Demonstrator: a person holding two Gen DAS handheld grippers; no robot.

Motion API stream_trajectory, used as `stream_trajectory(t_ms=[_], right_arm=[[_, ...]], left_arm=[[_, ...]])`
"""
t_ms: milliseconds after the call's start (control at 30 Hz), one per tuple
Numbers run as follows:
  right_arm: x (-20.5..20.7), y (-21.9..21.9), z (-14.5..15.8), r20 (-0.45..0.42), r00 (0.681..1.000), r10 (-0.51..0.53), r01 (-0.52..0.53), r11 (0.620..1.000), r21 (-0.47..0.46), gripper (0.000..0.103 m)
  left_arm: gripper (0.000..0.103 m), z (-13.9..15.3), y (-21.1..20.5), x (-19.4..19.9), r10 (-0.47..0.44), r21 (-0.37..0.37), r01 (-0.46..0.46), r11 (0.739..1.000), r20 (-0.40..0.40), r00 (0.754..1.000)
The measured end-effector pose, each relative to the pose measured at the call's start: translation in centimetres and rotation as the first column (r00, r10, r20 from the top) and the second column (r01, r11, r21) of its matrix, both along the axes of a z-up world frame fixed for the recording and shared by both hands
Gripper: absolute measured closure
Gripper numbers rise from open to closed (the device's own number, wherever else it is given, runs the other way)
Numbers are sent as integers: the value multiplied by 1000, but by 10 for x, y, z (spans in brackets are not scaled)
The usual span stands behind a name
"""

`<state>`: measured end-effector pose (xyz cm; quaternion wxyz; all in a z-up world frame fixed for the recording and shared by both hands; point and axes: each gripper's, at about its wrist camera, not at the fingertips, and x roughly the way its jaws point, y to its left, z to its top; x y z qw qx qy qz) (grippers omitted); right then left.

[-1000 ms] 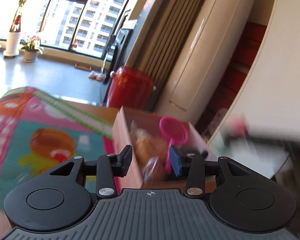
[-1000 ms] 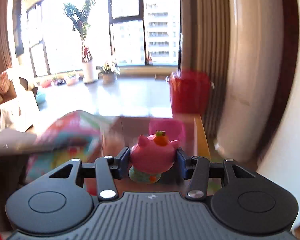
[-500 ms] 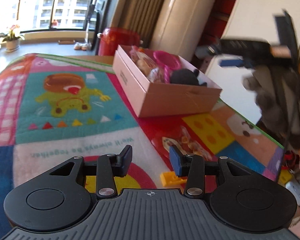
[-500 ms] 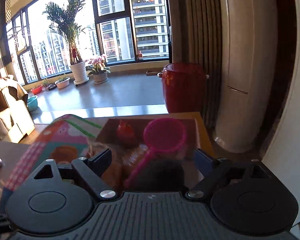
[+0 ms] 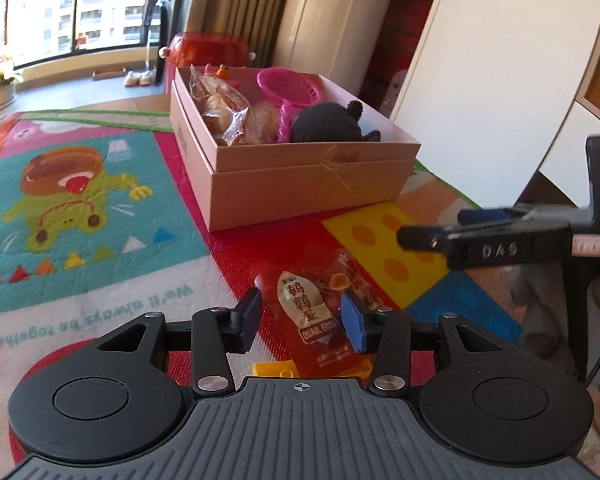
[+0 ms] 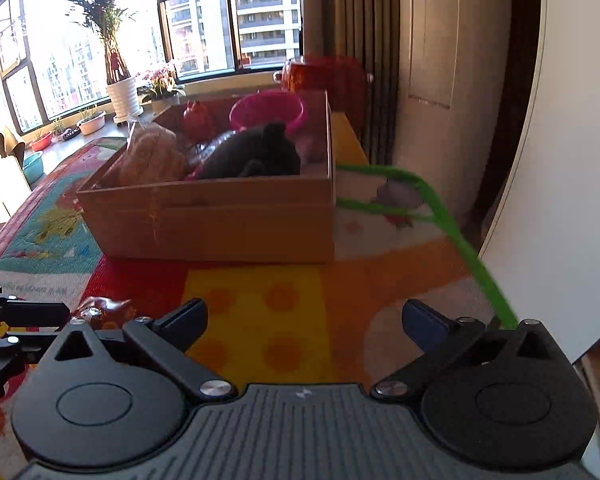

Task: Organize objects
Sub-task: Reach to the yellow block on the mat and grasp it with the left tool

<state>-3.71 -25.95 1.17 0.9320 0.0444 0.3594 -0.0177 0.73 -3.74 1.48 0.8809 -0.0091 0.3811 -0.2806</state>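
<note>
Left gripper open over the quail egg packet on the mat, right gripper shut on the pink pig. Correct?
Not quite. The right gripper is open and empty in the right wrist view. The left gripper is indeed open over the quail egg packet on the mat.

A cardboard box (image 5: 300, 184) sits on the play mat (image 5: 80, 208) at twelve o'clock from the left gripper (image 5: 302, 322) — holding a plush toy (image 5: 332, 126) at its near right, a strainer (image 5: 290, 86) behind that, wrapped buns (image 5: 228, 116) to the left. A snack packet (image 5: 316, 312) lies on the mat between that gripper's fingers, the right gripper (image 5: 428, 236) at two o'clock.
</note>
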Motion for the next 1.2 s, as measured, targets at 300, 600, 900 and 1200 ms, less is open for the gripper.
stream_trajectory(t_ms=[300,600,900,1200], right_arm=[[8,0,-12,-19,999,-30,31,999,28,0],[4,-4,-10,-2,1000,-16,16,997,70,0],[-21,57,1,-11,912,409,-409,912,-11,0],[0,40,2,-18,986,167,-167,964,-205,0]], left_arm=[[55,3,-14,7,9,13,-8,1000,-25,1000],[56,18,11,1,71,-11,-71,997,26,997],[56,19,70,-10,218,-8,-218,976,-2,976],[56,11,35,-29,7,2,-7,1000,-1,1000]])
